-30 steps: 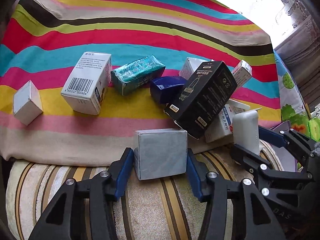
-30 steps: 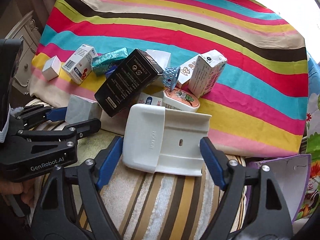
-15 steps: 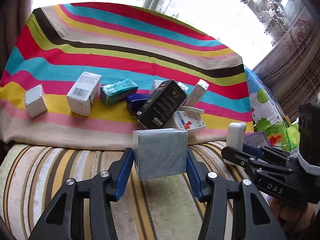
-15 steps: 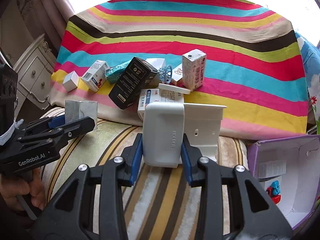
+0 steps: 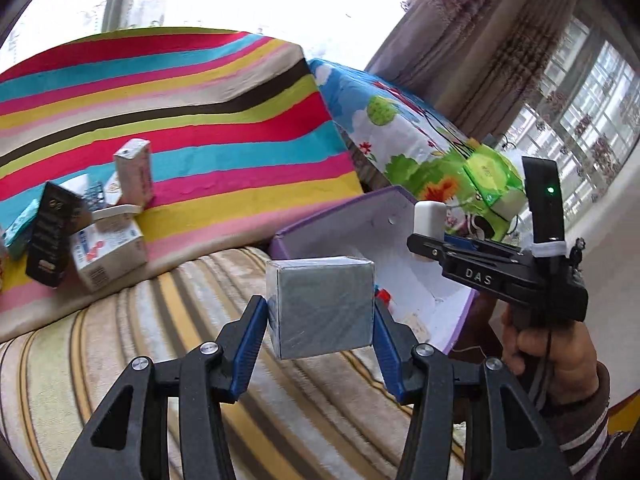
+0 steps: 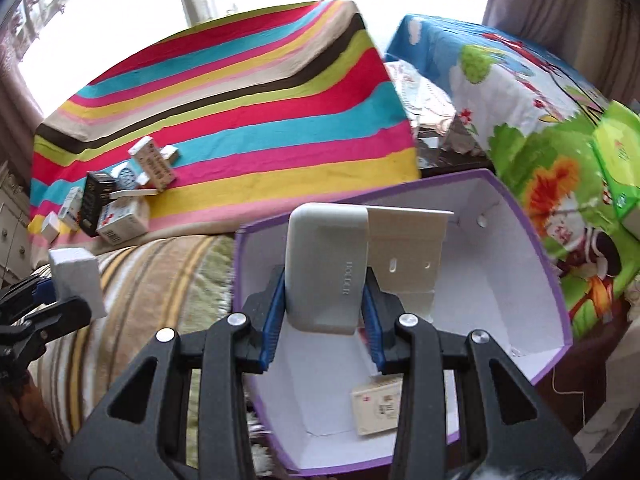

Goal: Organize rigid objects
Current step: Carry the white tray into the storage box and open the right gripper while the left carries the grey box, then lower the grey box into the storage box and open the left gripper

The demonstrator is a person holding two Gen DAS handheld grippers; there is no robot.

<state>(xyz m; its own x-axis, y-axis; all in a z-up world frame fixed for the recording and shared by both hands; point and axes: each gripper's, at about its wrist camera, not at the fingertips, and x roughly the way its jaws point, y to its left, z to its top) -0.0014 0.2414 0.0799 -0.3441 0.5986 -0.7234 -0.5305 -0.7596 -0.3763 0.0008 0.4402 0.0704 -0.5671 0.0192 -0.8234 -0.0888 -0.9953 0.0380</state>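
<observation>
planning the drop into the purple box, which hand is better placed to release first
Right, probably. The right gripper holds the white holder directly over the purple box; the left gripper's grey box hangs at the near rim.

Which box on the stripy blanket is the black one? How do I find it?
Start at the rainbow-striped blanket and look to its near left edge, where a small huddle of boxes sits. The black box leans in the middle of that huddle, taller than the rest. Its neighbours are all white or pale, so it is the only dark one.
</observation>
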